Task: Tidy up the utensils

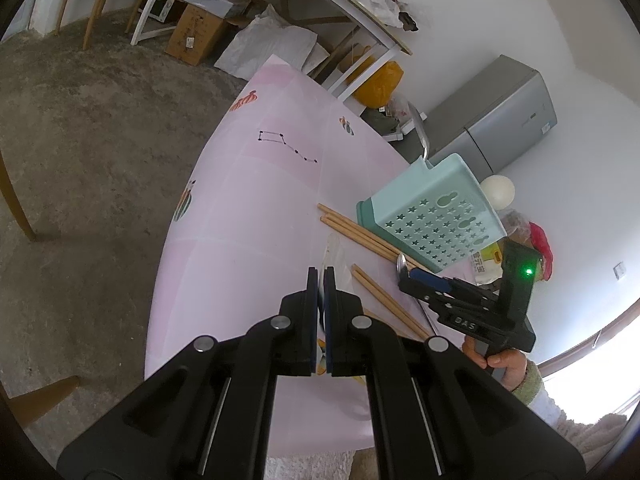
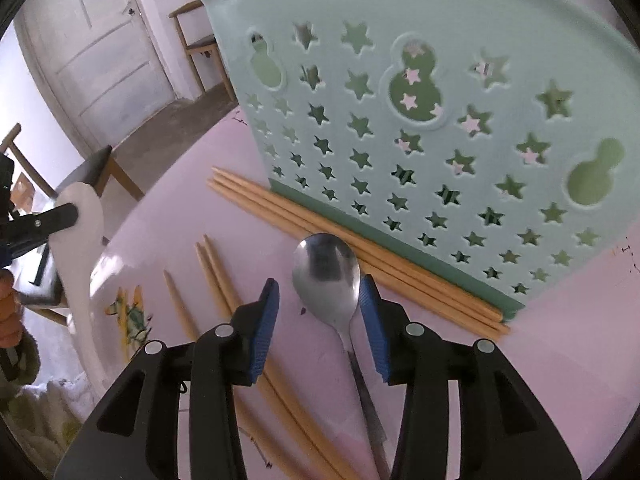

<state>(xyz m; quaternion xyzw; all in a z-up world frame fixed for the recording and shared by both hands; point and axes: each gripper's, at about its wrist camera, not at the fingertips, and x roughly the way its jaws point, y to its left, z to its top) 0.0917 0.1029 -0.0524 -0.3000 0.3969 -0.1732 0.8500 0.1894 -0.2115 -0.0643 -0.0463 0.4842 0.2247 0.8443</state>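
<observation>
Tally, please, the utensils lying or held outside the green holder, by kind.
Chopsticks: 6, roughly, as the bundle by the holder overlaps
Metal spoon: 1
White spoon: 1, held in the left gripper
Total: 8

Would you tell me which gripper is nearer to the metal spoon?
Right. The right gripper is open astride the metal spoon; the left gripper holds a white spoon off to the side.

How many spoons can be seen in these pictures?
2 on this side of the holder. A metal spoon lies on the table between the open right gripper's fingers. The left gripper holds a white spoon. The holder could hide more.
</observation>
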